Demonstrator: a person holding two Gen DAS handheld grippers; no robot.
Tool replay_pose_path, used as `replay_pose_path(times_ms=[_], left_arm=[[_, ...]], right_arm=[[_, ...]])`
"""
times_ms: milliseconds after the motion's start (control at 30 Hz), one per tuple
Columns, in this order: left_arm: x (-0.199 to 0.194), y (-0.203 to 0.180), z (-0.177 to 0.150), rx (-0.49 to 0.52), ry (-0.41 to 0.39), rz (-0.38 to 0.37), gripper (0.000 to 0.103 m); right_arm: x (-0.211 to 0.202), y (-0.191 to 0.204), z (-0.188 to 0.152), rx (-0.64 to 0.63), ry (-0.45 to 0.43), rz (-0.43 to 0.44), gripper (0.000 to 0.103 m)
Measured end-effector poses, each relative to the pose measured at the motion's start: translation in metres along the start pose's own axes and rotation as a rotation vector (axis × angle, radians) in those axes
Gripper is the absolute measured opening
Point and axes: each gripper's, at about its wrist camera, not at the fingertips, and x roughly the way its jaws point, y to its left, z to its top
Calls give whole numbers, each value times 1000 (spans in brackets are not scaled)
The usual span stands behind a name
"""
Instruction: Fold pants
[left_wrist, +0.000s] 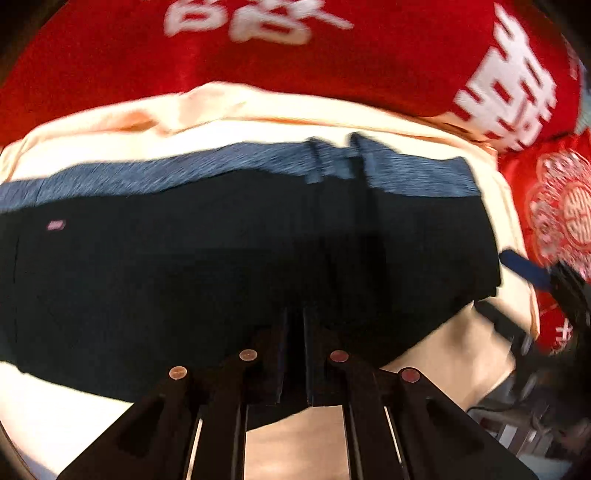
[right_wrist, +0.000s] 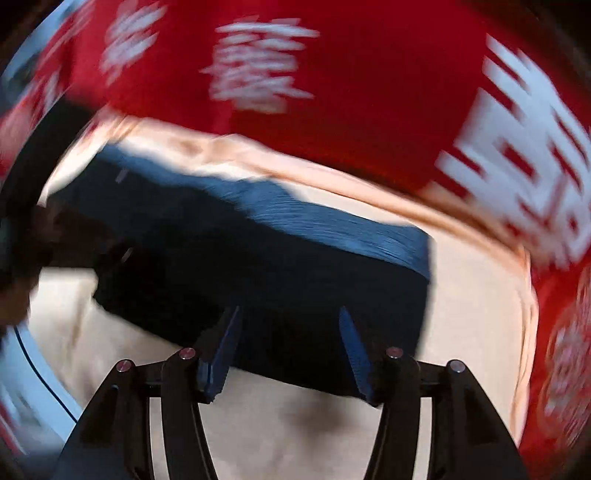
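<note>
Left hand-held gripper (left_wrist: 295, 317) pinches pants (left_wrist: 221, 258); right hand-held gripper (right_wrist: 290, 317) spread.

Matt dark cloth pants (left_wrist: 221, 266) lie on a smooth cream sheet (left_wrist: 110, 125) over a glossy red cloth (left_wrist: 369, 55).

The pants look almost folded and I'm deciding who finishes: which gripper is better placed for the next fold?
Probably left. The left gripper has its jaws nearly shut over the near edge of the pants, while the right gripper is open, apparently gripping nothing.
</note>
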Motion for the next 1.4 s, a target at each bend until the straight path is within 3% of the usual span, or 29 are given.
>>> replay_pose_path(times_ms=[133,267,300,333,367,400,567,633,767,800,867,900,967,1100,1167,1300,1400], left_arm=[[0,18,-3,-37,-18,65,8],[1,33,-7,-71,-11,78,8],[1,36,-8,-77,-12,80,8],[0,38,-9,-83,-13,82,8],[-1,41,-10,-90,-14,83,8],[-3,43,-11,-95,-17,86,8],[-7,54,-14,-115,-28,116,8],[-3,56,-14,-131,-13,132,8],[-4,53,-14,-127,-32,155,8],[-4,51,-14,-122,-32,162,10],[-3,43,-15,-125,-31,175,51],[-5,39,-17,-134,-44,184,77],[-10,29,-16,-139,-70,189,79],[-12,16,-16,-143,-61,186,79],[-13,9,-19,-133,-54,217,79],[-20,15,-25,-163,-44,237,81],[-25,24,-39,-195,-37,244,81]], right_arm=[[15,60,3,-207,-51,-66,60],[41,75,6,-296,-35,-146,60],[46,72,7,-287,-16,-136,50],[52,67,10,-256,22,-81,17],[56,61,15,-209,68,-17,16],[53,57,18,-181,72,-1,11],[45,58,29,-135,92,84,11],[61,61,24,-108,137,89,12],[58,54,27,-40,120,94,17],[56,51,27,-28,125,108,27],[50,44,29,6,137,134,33],[48,42,28,16,140,136,33],[40,36,28,51,150,150,33],[30,16,22,170,178,195,50],[24,5,18,234,196,223,52],[17,-8,8,322,243,266,69],[10,-15,-1,360,268,287,73]])
